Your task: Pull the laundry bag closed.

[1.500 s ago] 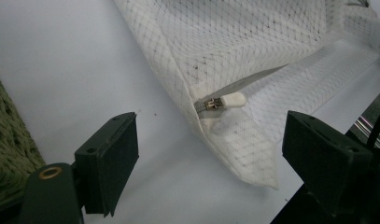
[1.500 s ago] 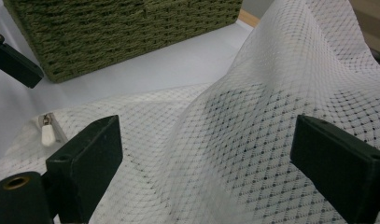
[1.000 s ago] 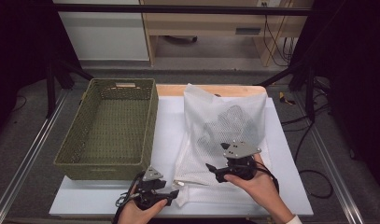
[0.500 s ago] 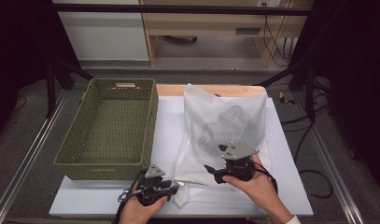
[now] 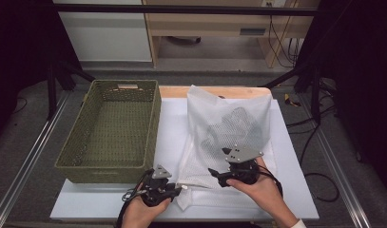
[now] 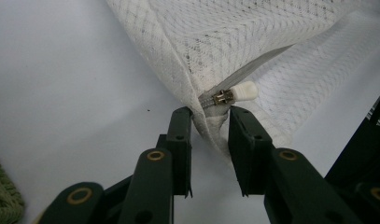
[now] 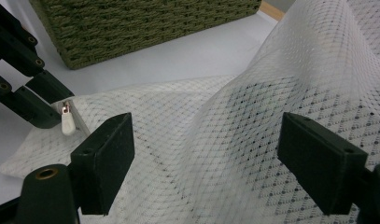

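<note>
A white mesh bag (image 5: 227, 137) lies on the white table (image 5: 172, 123), at three o'clock from the green woven basket (image 5: 112, 130). The left gripper (image 5: 179, 186) sits at the bag's near corner at seven o'clock; its jaws have just been closing around the bunched fabric (the zipper pull (image 6: 234, 93) lies just past the tips). The right gripper (image 5: 214, 173) rests on the bag at six o'clock, jaws wide apart over the mesh, gripping nothing.
</note>
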Available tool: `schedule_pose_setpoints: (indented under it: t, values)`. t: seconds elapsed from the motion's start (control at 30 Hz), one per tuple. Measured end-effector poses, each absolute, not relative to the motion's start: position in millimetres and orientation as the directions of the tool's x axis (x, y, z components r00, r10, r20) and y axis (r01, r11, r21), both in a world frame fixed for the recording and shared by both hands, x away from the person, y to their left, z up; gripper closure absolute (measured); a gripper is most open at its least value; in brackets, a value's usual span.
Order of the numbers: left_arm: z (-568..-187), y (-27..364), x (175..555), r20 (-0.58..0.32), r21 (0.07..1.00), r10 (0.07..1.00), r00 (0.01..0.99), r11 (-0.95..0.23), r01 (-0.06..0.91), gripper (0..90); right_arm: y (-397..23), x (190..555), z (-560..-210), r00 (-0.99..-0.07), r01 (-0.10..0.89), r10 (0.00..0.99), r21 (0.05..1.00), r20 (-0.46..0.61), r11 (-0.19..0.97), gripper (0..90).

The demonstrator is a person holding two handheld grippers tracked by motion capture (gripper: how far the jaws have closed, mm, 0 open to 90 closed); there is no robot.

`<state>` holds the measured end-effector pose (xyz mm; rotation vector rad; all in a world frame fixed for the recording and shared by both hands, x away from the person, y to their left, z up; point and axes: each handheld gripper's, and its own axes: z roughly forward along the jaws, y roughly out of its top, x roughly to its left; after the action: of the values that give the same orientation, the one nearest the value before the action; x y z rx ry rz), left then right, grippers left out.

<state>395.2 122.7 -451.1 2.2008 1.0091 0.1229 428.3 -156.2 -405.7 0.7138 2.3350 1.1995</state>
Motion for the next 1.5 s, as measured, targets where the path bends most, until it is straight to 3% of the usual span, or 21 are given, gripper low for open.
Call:
schedule_pose_setpoints:
  t: [0.2, 0.53, 0.8, 1.07, 1.17, 1.5]
  values:
    - [-450, 122, 396, -0.193, 0.643, 0.686, 0.702, -0.452, 0.618, 75.5, -154, 427, -406, -0.785, 0.249, 0.605, 0.828, -0.131, 0.502, 19.2]
    - [-448, 117, 399, -0.192, 0.647, 0.685, 0.703, -0.450, 0.616, 72.7, -151, 425, -407, -0.792, 0.240, 0.594, 0.823, -0.141, 0.515, 19.0]
    - [-445, 115, 399, -0.208, 0.669, 0.679, 0.704, -0.426, 0.609, 85.0, -148, 422, -409, -0.804, 0.227, 0.576, 0.817, -0.150, 0.531, 18.9]
    - [-437, 115, 397, -0.229, 0.699, 0.679, 0.697, -0.384, 0.603, 87.7, -134, 410, -420, -0.833, 0.191, 0.523, 0.795, -0.178, 0.575, 17.5]
    - [-435, 114, 396, -0.231, 0.702, 0.681, 0.695, -0.378, 0.603, 87.8, -128, 406, -422, -0.841, 0.170, 0.505, 0.790, -0.195, 0.589, 21.3]
    - [-433, 113, 395, -0.233, 0.709, 0.690, 0.686, -0.363, 0.605, 87.9, -115, 394, -427, -0.872, 0.103, 0.431, 0.775, -0.231, 0.624, 47.1]
